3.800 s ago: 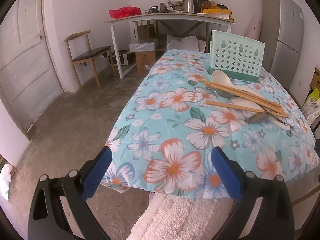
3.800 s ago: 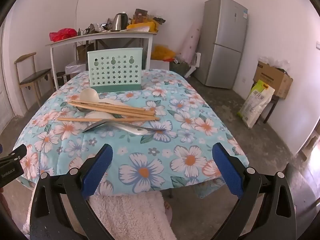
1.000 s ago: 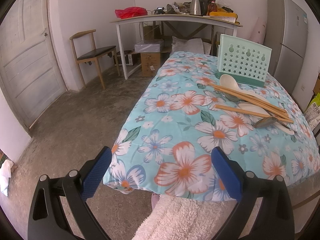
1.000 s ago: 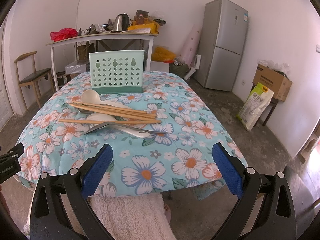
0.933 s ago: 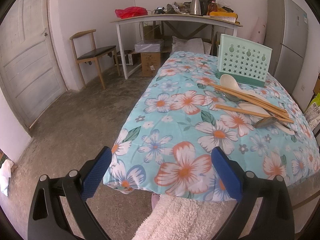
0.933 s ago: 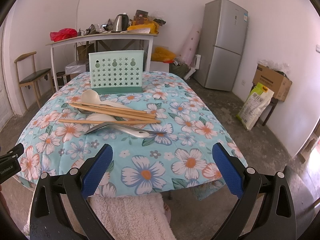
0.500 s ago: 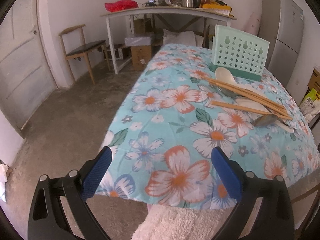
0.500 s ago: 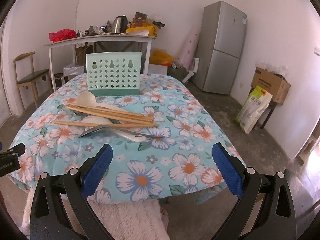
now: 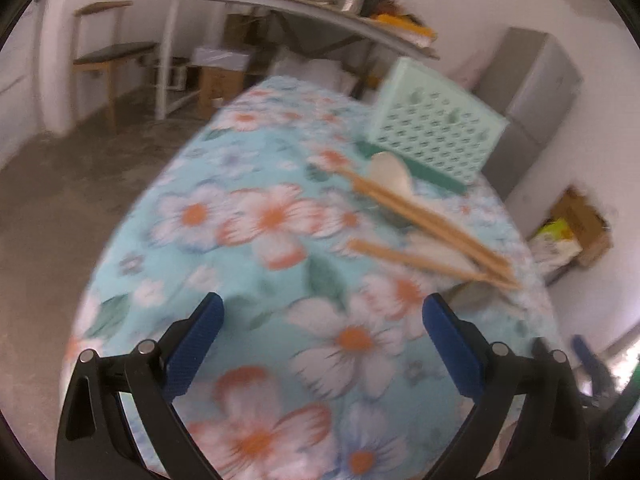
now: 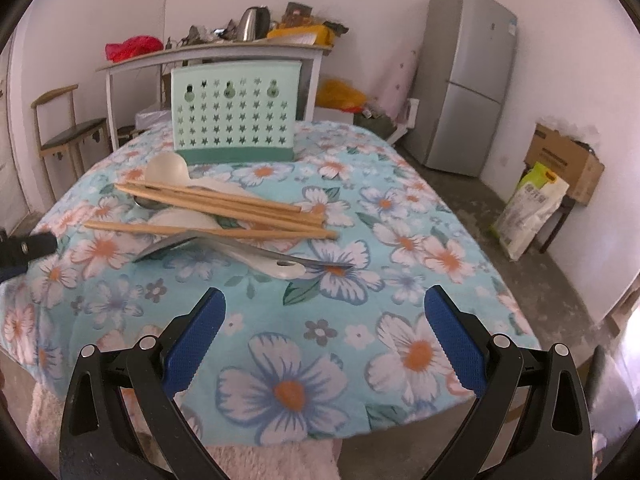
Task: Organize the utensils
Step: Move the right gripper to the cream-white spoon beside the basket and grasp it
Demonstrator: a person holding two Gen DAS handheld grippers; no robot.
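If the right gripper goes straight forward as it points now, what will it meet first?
Probably the utensil pile: the right gripper, jaws open, points over bare tablecloth toward the white spoon handle and metal spoon. Depth is unclear; aimed lower, it meets the cloth first.

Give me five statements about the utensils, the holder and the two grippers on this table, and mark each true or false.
1. The right gripper is open and holds nothing. True.
2. The chopsticks stand inside the green holder. False: they lie on the floral tablecloth in front of it.
3. The holder stands upright. True.
4. The left gripper is shut on a spoon. False: it is open and empty.
5. The white spoon lies on the floor. False: it rests on the tablecloth near the holder.
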